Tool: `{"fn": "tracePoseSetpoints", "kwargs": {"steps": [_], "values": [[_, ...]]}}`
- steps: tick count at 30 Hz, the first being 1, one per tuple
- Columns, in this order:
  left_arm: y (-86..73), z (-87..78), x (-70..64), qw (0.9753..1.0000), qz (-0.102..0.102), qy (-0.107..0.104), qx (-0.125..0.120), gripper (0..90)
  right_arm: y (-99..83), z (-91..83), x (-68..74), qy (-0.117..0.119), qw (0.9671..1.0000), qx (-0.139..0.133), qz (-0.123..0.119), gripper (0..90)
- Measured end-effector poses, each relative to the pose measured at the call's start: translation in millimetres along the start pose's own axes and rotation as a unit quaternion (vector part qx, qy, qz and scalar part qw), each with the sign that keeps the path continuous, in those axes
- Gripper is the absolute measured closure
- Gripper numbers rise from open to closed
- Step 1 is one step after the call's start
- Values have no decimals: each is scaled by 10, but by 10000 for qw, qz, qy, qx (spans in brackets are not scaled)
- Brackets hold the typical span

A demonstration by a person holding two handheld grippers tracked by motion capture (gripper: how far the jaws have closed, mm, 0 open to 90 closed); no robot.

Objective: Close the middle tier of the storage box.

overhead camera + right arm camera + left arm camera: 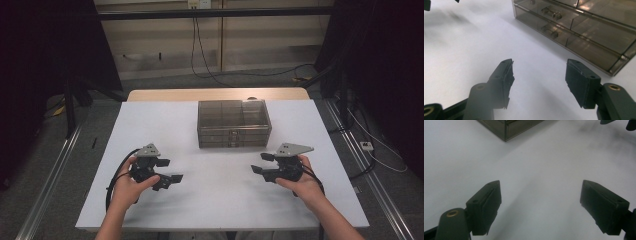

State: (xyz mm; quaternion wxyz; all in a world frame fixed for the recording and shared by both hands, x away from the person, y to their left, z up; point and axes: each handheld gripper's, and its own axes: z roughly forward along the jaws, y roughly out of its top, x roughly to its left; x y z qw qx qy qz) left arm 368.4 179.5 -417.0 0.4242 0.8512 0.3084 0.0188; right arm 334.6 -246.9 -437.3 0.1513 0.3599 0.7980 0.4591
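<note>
Readiness is what the arrangement suggests, read from left to right; the left gripper (161,171) is held low over the white table (100,170) by the person's left hand (127,187), its jaws spread wide with nothing between them, presumably so that it can be brought in without a further opening move; in the left gripper view only bare table surface is seen between the pads, and a corner of the drawer box (506,127) is seen beyond them. The smoked, see-through drawer box (234,123) is set at the middle of the table toward the far edge, well apart from both tools, its drawer fronts turned toward the person, so that the handles can be reached from the near side; small handles (551,13) are made out in the right gripper view, though whether anything lies inside cannot be told through the tinted walls. The right gripper (263,164) is held in the right hand (302,182), likewise parted and empty, angled toward the box front.
</note>
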Motion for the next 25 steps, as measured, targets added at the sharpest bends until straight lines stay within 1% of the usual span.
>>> {"fn": "tracePoseSetpoints", "kwargs": {"steps": [3,8,10,19,22,25], "values": [[2,-2,-1,10000,14,-10,31,175,-46,-67,-3,-84,9999,-26,79,329],[1,0,-1,10000,7,13,14,175,-129,-148,-3,-186,9998,13,116,286],[4,-5,1,10000,15,3,52,175,-160,-182,-9,-203,9997,9,137,279],[1,4,-4,10000,14,12,19,175,-277,-338,-35,-311,9992,-95,250,229],[0,9,-8,10000,19,20,17,175,-288,-347,-36,-361,9991,-69,209,209],[-1,3,-7,10000,28,10,22,175,-305,-345,-28,-346,9993,-63,159,204]]}}
